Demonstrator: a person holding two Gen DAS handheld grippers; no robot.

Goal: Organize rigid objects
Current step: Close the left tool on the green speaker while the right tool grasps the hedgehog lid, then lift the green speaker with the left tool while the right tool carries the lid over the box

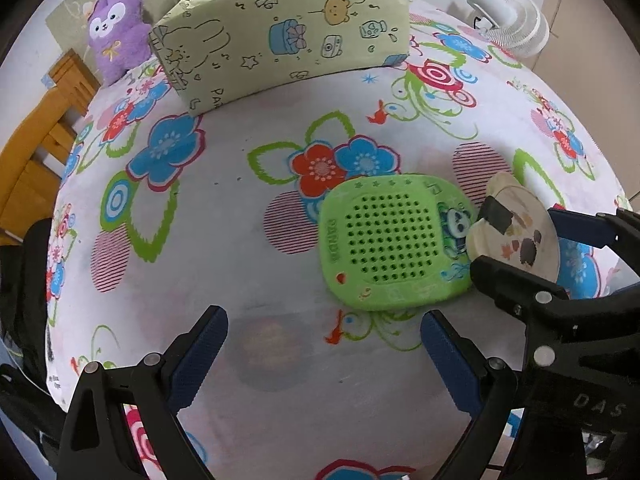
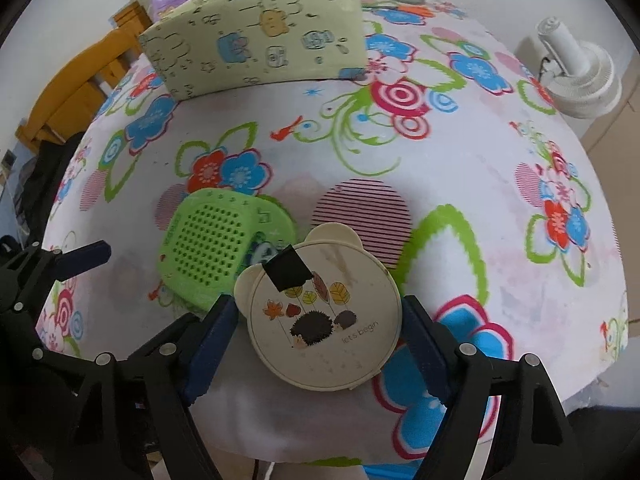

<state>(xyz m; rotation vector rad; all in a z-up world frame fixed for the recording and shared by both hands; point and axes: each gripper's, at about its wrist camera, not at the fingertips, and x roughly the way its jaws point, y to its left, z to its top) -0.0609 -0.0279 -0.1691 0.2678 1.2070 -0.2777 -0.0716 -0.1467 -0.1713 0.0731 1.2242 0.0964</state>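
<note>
The round table under its white cloth printed with bright flowers [image 2: 460,152] drops away close behind the right gripper [image 2: 322,336], so there is little room at that near edge. Ahead lies a wide bare stretch of cloth, running up to the pale green box printed with cartoon animals [image 2: 256,44] at the far side. The left gripper [image 1: 324,356] hangs over open cloth, its blue-padded jaws spread wide with nothing between them. Just beyond its right finger lies the green square perforated plastic case with a panda picture [image 1: 394,242], flat on the cloth. The cream round lid with bear ears and a hedgehog picture [image 2: 326,320] sits between the right gripper's blue pads [image 2: 218,332], tilted, its left rim overlapping the green case's corner. The right jaws stand apart around the lid, one on each side; the left pad looks against the rim, but a firm pinch cannot be told.
</note>
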